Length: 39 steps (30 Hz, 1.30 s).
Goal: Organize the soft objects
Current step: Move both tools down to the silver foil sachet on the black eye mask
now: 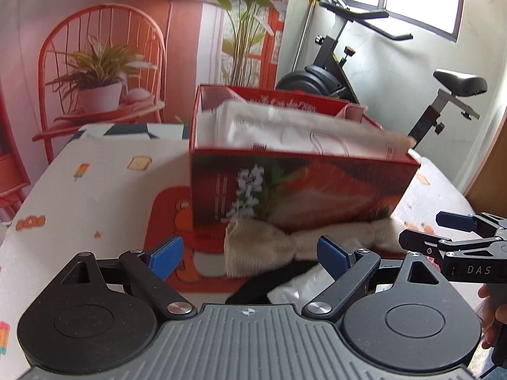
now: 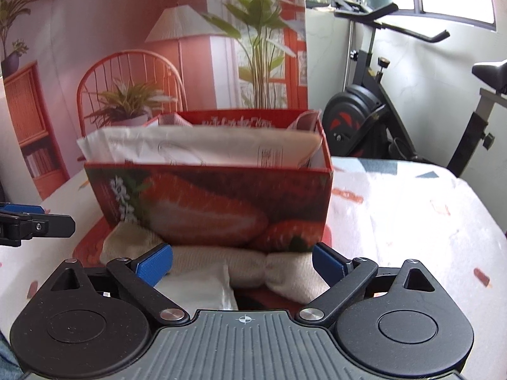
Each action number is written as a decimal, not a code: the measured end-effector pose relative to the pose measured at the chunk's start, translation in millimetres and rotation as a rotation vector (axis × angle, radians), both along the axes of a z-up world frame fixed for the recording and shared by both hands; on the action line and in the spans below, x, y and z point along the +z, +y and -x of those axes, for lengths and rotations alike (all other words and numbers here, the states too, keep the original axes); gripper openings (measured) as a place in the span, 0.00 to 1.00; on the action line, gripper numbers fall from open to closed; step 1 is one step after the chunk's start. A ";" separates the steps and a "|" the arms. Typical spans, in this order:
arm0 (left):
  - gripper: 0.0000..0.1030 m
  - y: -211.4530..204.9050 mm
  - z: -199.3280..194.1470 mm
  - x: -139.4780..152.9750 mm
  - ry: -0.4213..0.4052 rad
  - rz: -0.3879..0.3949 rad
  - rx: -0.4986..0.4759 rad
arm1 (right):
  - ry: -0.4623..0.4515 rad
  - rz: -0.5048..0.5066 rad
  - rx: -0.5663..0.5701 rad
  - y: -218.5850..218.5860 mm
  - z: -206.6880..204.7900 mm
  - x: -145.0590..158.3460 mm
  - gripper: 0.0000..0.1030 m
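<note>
Both the left gripper [image 1: 252, 255] and right gripper [image 2: 242, 264] are gaping empty over the cartoon-printed tablecloth [image 1: 104, 183], an exercise bike [image 2: 389, 107] standing behind.

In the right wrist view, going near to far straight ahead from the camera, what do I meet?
White plastic packet → beige knitted item → red strawberry box → white bag in the box → printed backdrop.
</note>
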<state>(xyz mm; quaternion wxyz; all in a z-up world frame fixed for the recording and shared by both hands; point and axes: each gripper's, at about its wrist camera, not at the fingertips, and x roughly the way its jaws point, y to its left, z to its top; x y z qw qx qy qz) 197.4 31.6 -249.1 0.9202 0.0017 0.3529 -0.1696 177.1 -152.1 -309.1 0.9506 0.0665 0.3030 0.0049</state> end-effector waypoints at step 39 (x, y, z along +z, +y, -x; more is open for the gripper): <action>0.81 12.8 18.6 -61.3 0.202 0.071 0.035 | 0.148 0.082 0.082 29.7 18.6 -52.3 0.93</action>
